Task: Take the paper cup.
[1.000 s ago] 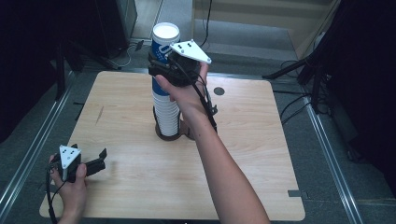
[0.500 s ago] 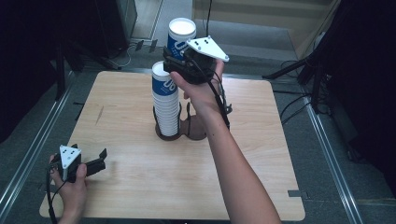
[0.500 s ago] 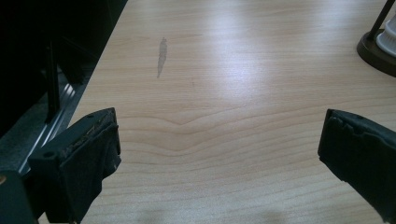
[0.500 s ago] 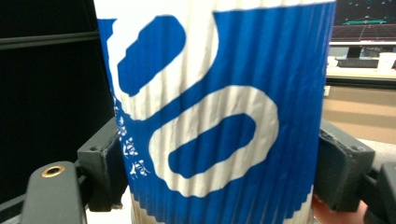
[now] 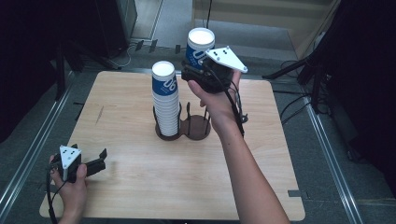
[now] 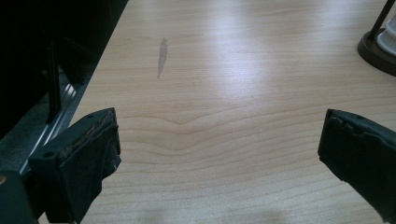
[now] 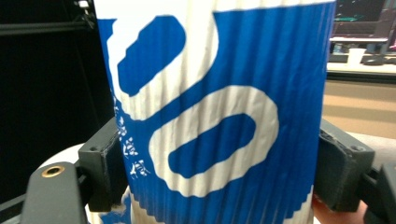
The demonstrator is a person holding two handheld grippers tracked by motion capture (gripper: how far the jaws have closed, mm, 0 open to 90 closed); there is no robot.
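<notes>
Right gripper [image 5: 198,70]: held up above the far side of the light wooden table [image 5: 140,186], its two black jaws closed on the sides of a single blue-and-white ribbed paper cup [image 5: 198,46]. The cup stands upright in the grip, open mouth up, clear of the table. In the right gripper view the cup [image 7: 219,107] sits between the jaws, each jaw pressed against one side of its corrugated wall; a grey three-cornered plate [image 5: 226,58] tops the gripper.

Stack of matching blue-and-white paper cups [image 5: 166,100]: upright in the left ring of a dark brown two-ring cup holder [image 5: 196,128] near the table centre. The right ring holds no cups. The lifted cup is to the right of the stack top and higher, apart from it.

Left gripper [image 5: 99,161]: at the near-left corner of the table, low over the wood, in the person's left hand [image 5: 70,184]. In the left gripper view its jaws stand wide apart with bare tabletop [image 6: 210,93] between them, holding nothing. The holder's dark base [image 6: 376,49] shows at the upper right edge of that view
</notes>
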